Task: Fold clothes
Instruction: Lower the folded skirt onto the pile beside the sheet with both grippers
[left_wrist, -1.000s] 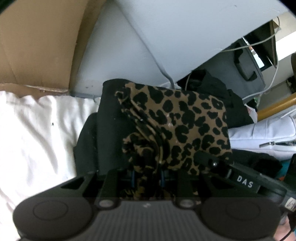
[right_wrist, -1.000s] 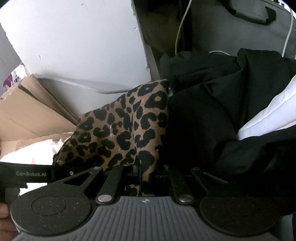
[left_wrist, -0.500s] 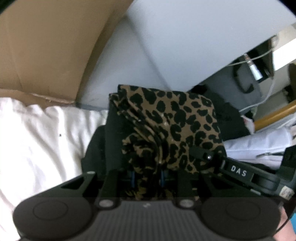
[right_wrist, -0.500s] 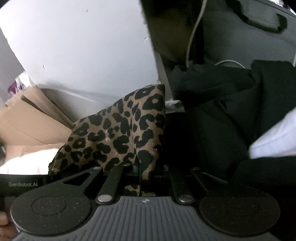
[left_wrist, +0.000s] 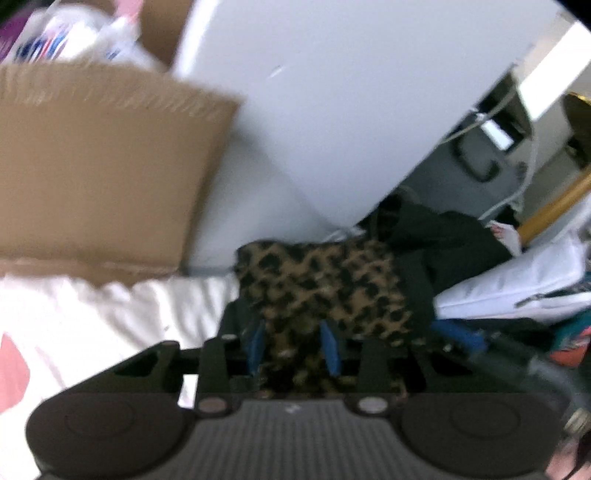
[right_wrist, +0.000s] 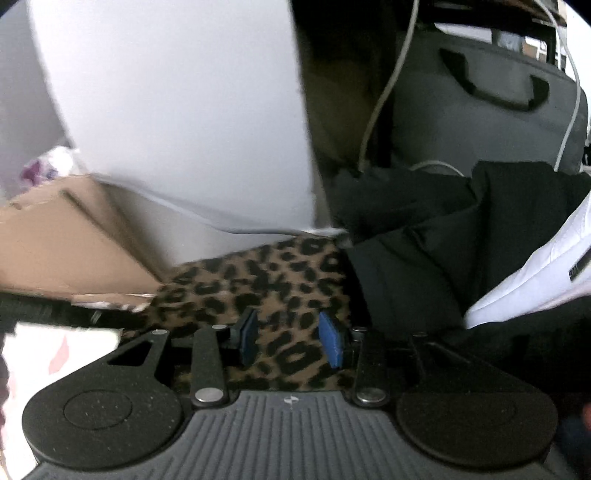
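The folded leopard-print garment lies on black clothes, its far edge close under the grey panel. Both the left hand-held gripper and the right hand-held gripper have just been opening; their blue pads stand spread, with leopard cloth loose between them. Left of the garment the white bedding lies open

No lettering can be read in either view — both are perhaps too blurred.

The left wrist view was motion-blurred throughout; the leopard-print garment was partly hidden behind the left gripper.
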